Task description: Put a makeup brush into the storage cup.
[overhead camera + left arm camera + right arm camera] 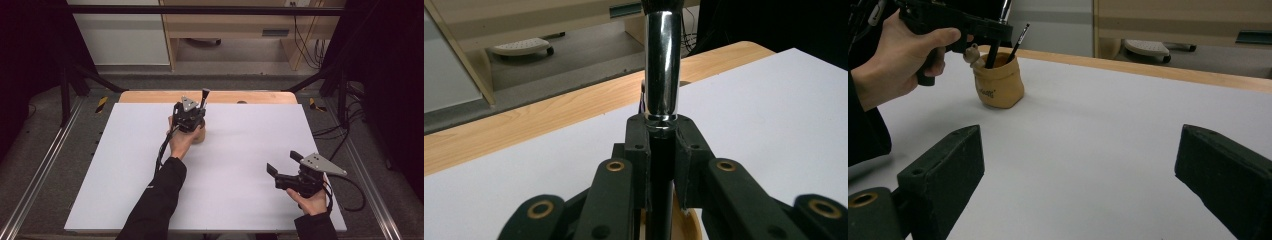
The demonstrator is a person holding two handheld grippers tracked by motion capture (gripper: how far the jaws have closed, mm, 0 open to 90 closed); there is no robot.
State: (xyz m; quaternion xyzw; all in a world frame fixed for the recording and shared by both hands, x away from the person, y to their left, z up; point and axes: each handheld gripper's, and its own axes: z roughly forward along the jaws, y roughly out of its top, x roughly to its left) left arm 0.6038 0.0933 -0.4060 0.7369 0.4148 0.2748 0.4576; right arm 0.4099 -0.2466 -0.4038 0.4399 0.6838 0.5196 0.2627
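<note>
- As the high view frames it, the left gripper (191, 114) sits just above the middle of the picture over a small tan pot (199, 134), and a dark-tipped brush (204, 98) sticks up past it; the right gripper (285, 169) rests at the lower right above the white table sheet (125, 165), well apart from the pot.
- In the left gripper view, the jaws are pressed together on the brush's chrome ferrule (662, 65), which rises up the centre of the frame; a sliver of the pot's rim (689, 225) shows at the bottom edge (so the brush is upright over the pot).
- In the right gripper view, the jaws stand spread wide at the bottom corners with nothing between them; in the upper left the pot (998, 82) stands on the sheet with the left gripper (993, 32) directly above it, the gripped brush's dark handle (993, 54) running down into the opening beside a second thin brush (1018, 42).
- The step in hand looks like moving the brush through the pot's mouth, in or out (I cannot tell which).
- The next move calls for a straight vertical path, clear of the thin brush, without tipping the soft pot.
</note>
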